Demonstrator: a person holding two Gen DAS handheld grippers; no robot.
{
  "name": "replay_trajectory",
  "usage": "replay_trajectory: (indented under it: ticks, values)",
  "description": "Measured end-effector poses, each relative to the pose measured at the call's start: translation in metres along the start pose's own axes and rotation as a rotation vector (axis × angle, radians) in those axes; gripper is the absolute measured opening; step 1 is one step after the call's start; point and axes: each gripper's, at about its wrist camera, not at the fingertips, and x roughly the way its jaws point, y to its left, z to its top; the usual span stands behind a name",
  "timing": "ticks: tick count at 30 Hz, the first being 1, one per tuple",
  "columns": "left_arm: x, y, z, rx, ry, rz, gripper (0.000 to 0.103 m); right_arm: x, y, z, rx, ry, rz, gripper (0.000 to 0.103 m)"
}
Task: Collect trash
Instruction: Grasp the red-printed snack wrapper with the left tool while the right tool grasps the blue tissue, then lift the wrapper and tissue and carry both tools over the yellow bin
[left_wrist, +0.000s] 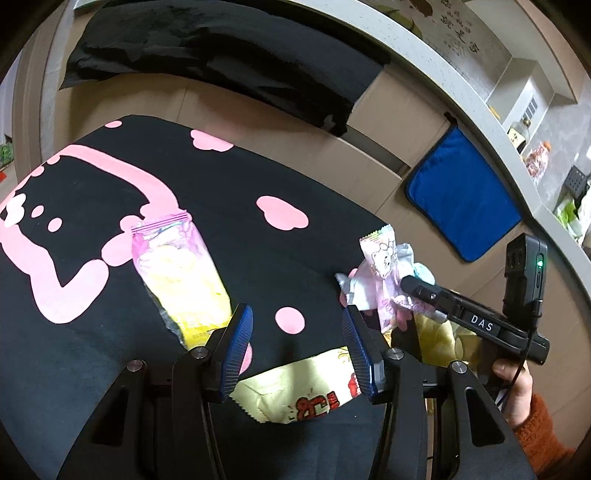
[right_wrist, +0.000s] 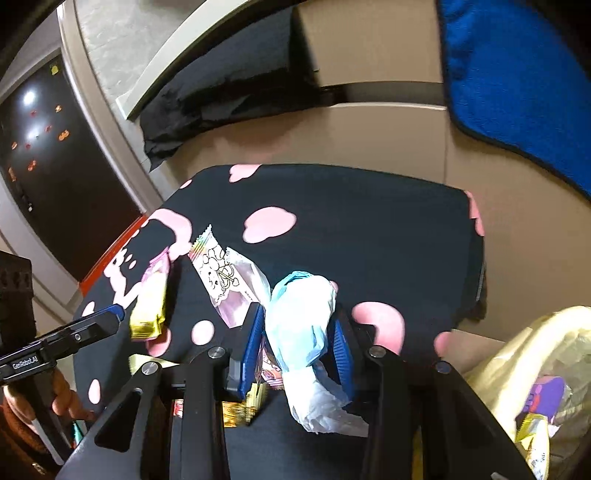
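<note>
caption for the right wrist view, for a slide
Right claw clamps a crumpled blue-and-white wrapper over the black-and-pink cloth, with a yellow trash bag waiting alongside.

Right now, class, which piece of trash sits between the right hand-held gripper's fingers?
The crumpled white-and-blue tissue wad; the cartoon-printed wrapper and yellow wrapper lie free.

Bare black-and-pink cloth (left_wrist: 207, 177) across the frame's upper middle, open to passage; pink-yellow wrapper (left_wrist: 181, 280) blocking centre-left, crumpled wrapper pile (left_wrist: 380, 277) centre-right, yellow packet (left_wrist: 295, 391) low centre, cabinet fronts (left_wrist: 369, 155) close behind.
</note>
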Motion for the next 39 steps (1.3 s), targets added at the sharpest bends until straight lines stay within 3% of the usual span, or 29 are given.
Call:
replay_trajectory:
  ticks: [12,15,18,20,21,22,26,29,31,33,39]
  values:
    - [0.014,-0.033,0.001,0.065,0.036,0.004,0.051,-0.005,-0.031,-0.004,0.088,-0.019,0.022,0.039]
    - [0.02,-0.037,-0.002,0.086,0.056,0.015,0.051,-0.009,-0.031,-0.008,0.064,-0.028,0.022,0.022]
    - [0.029,-0.043,-0.002,0.093,0.084,0.006,0.051,-0.011,-0.028,-0.01,0.025,-0.031,0.006,0.021]
    - [0.033,-0.045,0.001,0.078,0.098,-0.006,0.051,-0.009,-0.028,-0.012,0.013,-0.003,0.022,0.023]
    - [0.035,-0.046,0.003,0.065,0.096,-0.011,0.051,-0.008,-0.029,-0.014,0.019,0.0,0.031,0.034]
    - [0.034,-0.047,0.004,0.057,0.089,-0.011,0.051,-0.007,-0.03,-0.016,0.025,0.005,0.031,0.052]
    - [0.037,-0.05,0.002,0.058,0.085,0.006,0.051,0.001,-0.036,-0.024,0.044,0.026,0.063,0.056]
    - [0.042,-0.05,0.002,0.055,0.1,0.01,0.051,0.003,-0.032,-0.025,0.019,0.041,0.092,0.051]
    - [0.045,-0.05,0.003,0.046,0.098,0.013,0.051,0.004,-0.023,-0.026,-0.025,0.054,0.113,0.03]
    - [0.049,-0.049,0.006,0.029,0.096,0.014,0.051,0.001,-0.014,-0.026,-0.072,0.051,0.105,0.025]
    - [0.053,-0.046,0.006,0.007,0.1,0.022,0.051,-0.028,-0.026,-0.02,-0.034,-0.049,0.085,0.024]
